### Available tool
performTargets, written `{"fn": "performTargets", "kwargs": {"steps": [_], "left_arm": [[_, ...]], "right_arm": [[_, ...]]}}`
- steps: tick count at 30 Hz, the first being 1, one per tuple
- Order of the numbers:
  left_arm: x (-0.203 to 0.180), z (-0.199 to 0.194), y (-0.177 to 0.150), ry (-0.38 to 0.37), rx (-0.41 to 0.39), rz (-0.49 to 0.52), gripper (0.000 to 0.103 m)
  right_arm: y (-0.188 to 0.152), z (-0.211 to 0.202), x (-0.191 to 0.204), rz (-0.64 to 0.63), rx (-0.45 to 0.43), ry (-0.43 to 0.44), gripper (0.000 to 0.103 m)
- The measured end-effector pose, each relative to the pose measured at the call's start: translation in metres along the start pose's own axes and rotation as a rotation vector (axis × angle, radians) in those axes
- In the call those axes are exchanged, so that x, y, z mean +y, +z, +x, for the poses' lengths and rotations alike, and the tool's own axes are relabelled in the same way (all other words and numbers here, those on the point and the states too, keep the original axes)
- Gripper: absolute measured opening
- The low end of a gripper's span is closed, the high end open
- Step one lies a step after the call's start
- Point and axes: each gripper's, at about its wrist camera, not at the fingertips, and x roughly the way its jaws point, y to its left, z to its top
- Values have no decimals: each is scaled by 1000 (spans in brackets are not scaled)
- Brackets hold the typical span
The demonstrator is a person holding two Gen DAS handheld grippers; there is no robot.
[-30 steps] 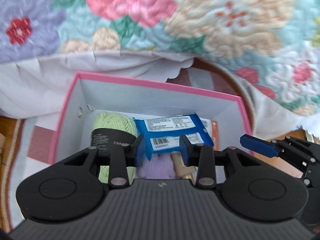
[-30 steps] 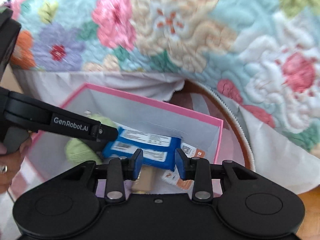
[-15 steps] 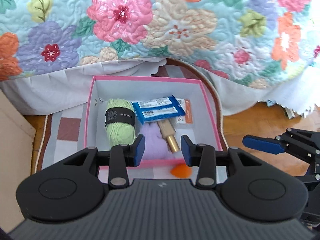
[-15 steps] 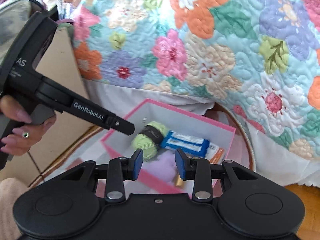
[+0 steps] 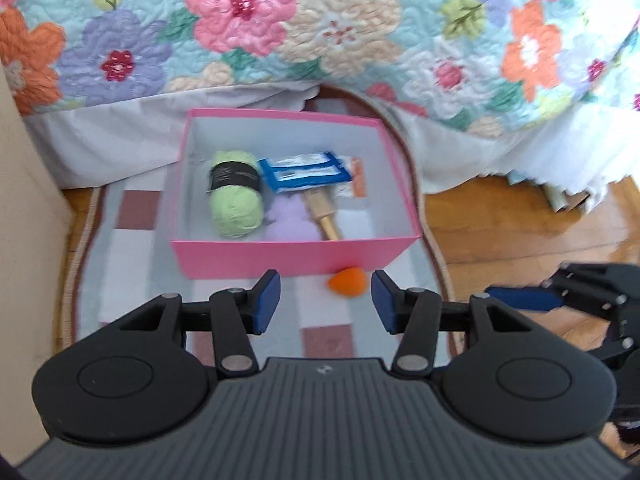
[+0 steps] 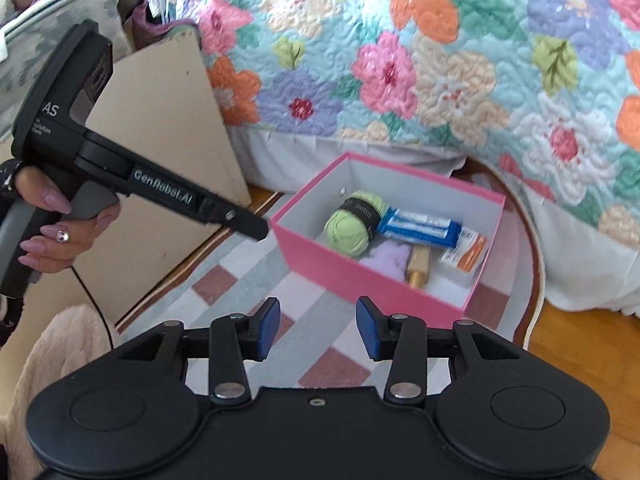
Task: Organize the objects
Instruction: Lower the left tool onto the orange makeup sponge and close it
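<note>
A pink box (image 5: 292, 254) (image 6: 320, 256) stands on a checked rug. It holds a green yarn ball (image 5: 235, 200) (image 6: 352, 222), a blue packet (image 5: 306, 170) (image 6: 418, 226), a lilac soft thing (image 5: 286, 222), a brass-tipped wooden piece (image 5: 322, 216) and an orange-white pack (image 6: 466, 254). An orange egg-shaped thing (image 5: 347, 280) lies on the rug just in front of the box. My left gripper (image 5: 325, 306) is open and empty, above the rug near the orange thing. My right gripper (image 6: 317, 330) is open and empty, short of the box.
A flowered quilt (image 5: 320, 40) hangs behind the box. A beige board (image 6: 168, 120) stands at the left. Wooden floor (image 5: 520, 224) lies to the right of the rug (image 5: 140, 248). The left gripper's body (image 6: 160, 196), held in a hand, shows in the right wrist view.
Both grippers have pulled back and up from inside the box, where the blue packet was let go. The whole box and the orange thing now show.
</note>
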Motion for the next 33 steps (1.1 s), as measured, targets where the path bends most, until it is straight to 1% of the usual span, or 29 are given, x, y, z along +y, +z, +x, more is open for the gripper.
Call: {"fn": "performTargets", "kwargs": {"steps": [3,6,9,15,18,20,21,24,26,30,33], "left_arm": [[0,16,-15,-41,8,-3,49],[0,32,-26,-48,1,10,49],[2,51,-33,-55,0,13,49],[11,94,-45,-97,-2,-31,49],[16,118,-51,-147,-13,-75,49],[20,137,-57,-174,6,-120,49],[21,145,-60,-171,14,-133,48],[19,165,-66,-153,18,-128,46],[21,176,-66,-162,16,-137,46],[25,192,-68,-199,4,-170,46],[24,200,-69,-197,-5,-166,46]], "right_arm": [[-11,11,2,-1,19,-4,48],[-21,25,1,3,29,-17,52],[-30,42,-3,-3,42,-43,53],[-45,77,-19,-4,36,-98,53],[-50,94,-29,9,29,-122,53],[-55,106,-36,7,23,-142,53],[-57,112,-38,6,19,-153,53],[-62,129,-46,4,15,-178,54],[-67,139,-50,-9,8,-171,54],[-70,156,-52,-26,1,-213,54],[-72,167,-54,-41,10,-237,54]]}}
